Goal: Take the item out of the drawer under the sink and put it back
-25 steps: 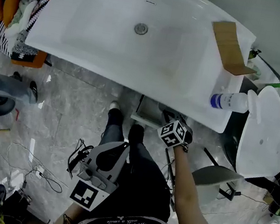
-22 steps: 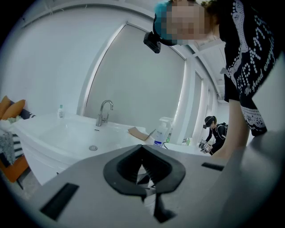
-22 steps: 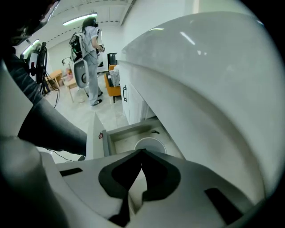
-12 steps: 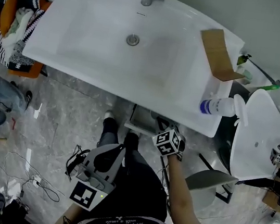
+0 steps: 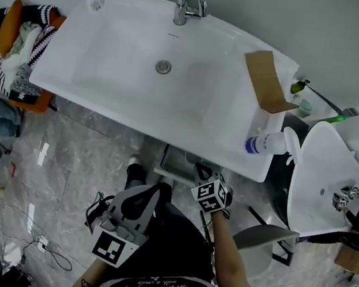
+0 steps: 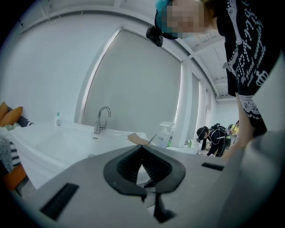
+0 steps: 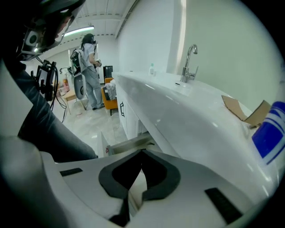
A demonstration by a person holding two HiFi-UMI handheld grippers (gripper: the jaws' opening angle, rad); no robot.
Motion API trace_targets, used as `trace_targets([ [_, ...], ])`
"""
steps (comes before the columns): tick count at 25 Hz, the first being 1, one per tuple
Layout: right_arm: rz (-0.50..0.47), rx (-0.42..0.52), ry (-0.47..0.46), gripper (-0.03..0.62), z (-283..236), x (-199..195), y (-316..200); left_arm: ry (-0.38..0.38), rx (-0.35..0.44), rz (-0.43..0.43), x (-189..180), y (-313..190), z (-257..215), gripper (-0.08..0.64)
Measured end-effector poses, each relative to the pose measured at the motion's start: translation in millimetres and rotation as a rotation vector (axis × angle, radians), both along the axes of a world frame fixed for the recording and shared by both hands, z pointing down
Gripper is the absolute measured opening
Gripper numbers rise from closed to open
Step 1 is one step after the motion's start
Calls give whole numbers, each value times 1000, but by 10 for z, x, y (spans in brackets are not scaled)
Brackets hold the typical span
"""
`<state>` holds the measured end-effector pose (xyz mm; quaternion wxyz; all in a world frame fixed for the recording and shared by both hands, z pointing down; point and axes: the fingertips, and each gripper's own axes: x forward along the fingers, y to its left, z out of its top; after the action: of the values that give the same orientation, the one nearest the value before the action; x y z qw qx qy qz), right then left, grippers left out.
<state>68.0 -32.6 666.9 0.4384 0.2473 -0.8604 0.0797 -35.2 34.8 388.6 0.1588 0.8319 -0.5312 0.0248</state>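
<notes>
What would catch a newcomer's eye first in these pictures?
The wide white sink fills the upper head view, its chrome faucet at the back rim. On its right edge sit a folded piece of cardboard and a spray bottle lying on its side. Below the front edge, a drawer stands open, with the shut right claw near it.

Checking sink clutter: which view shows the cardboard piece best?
Head view: the whole cardboard piece lies unobstructed on the sink's rim. Left gripper view shows it small, edge-on; right gripper view, distorted near the edge.
</notes>
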Motion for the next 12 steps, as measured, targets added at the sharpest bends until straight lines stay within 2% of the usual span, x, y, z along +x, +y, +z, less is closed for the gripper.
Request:
trace_targets([
  [12, 64, 64, -134, 17, -551, -2, 11, 1, 51, 20, 117, -133, -82, 0],
])
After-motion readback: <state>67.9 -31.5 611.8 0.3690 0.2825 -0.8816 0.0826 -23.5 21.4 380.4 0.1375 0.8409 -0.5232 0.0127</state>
